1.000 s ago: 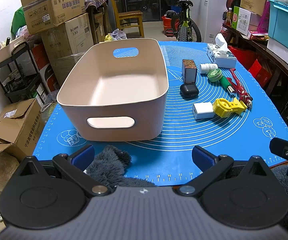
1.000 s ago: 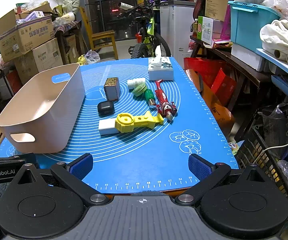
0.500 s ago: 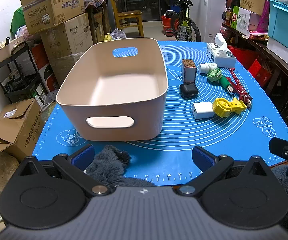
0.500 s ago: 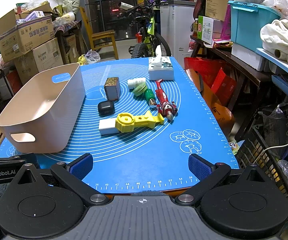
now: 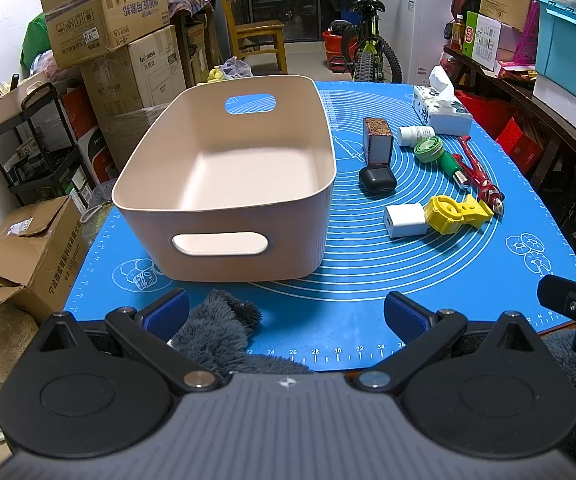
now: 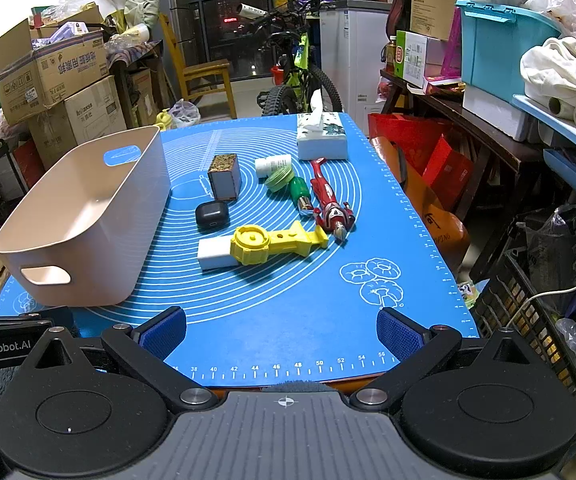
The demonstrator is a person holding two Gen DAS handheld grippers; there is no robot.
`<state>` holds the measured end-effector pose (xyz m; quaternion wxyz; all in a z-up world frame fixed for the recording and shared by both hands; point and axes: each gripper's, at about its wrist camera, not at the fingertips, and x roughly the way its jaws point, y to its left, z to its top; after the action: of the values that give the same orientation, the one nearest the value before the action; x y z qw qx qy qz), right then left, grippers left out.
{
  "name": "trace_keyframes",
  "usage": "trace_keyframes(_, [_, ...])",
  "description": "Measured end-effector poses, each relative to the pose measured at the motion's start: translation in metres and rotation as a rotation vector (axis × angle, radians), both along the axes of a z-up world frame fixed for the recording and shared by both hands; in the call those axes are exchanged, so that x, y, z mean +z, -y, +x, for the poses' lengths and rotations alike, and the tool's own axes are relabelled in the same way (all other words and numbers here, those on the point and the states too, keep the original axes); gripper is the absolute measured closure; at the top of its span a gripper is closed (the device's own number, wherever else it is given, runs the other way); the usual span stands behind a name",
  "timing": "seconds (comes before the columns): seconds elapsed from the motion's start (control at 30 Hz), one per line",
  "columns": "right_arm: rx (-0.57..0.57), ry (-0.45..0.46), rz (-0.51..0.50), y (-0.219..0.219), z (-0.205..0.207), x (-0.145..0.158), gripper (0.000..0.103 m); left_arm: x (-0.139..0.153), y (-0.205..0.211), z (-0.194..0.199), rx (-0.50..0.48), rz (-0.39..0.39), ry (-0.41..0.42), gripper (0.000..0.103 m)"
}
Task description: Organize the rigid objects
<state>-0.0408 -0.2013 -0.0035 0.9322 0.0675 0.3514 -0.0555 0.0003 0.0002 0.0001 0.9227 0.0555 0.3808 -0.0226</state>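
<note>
An empty beige bin (image 5: 224, 200) (image 6: 84, 220) stands on the left of the blue mat (image 5: 367, 280) (image 6: 288, 320). To its right lie a small brown-topped box (image 6: 224, 176), a black earbud case (image 6: 212, 214), a white charger block (image 6: 214, 254), a yellow plastic tool (image 6: 276, 242), a white bottle (image 6: 274, 164), a green capped object (image 6: 291, 186) and a red figure toy (image 6: 329, 204). My left gripper (image 5: 286, 314) is open and empty at the mat's near edge, before the bin. My right gripper (image 6: 282, 330) is open and empty at the near edge, short of the objects.
A tissue box (image 6: 321, 136) sits at the far right of the mat. A grey furry cloth (image 5: 216, 328) lies under the left gripper. Cardboard boxes (image 5: 108, 40) stand left, shelves and a teal crate (image 6: 499, 48) right, a bicycle (image 6: 299, 76) behind.
</note>
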Motion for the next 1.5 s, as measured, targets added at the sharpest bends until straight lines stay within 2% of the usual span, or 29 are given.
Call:
trace_keyframes(0.53, [-0.003, 0.002, 0.003, -0.002, -0.001, 0.004, 0.002, 0.000, 0.000, 0.000, 0.000, 0.000, 0.000, 0.000])
trace_keyframes(0.67, [-0.006, 0.002, 0.009, 0.000, 0.000, -0.004, 0.002, 0.000, 0.000, 0.000, 0.000, 0.001, 0.000, 0.000])
trace_keyframes(1.07, [-0.001, 0.051, -0.019, -0.003, -0.009, 0.014, 0.002, 0.001, -0.002, 0.003, 0.003, -0.007, -0.015, 0.000])
trace_keyframes(1.27, [0.004, 0.092, -0.021, 0.004, 0.004, 0.033, 0.002, 0.022, -0.011, 0.019, 0.018, 0.044, 0.017, 0.000])
trace_keyframes(1.4, [0.013, 0.122, -0.017, 0.010, 0.023, 0.046, 0.002, 0.048, -0.029, 0.042, 0.072, 0.013, 0.037, 0.000])
trace_keyframes(1.5, [0.015, 0.134, 0.000, 0.016, 0.042, 0.051, 0.002, 0.064, -0.042, 0.062, 0.110, 0.018, 0.057, 0.000])
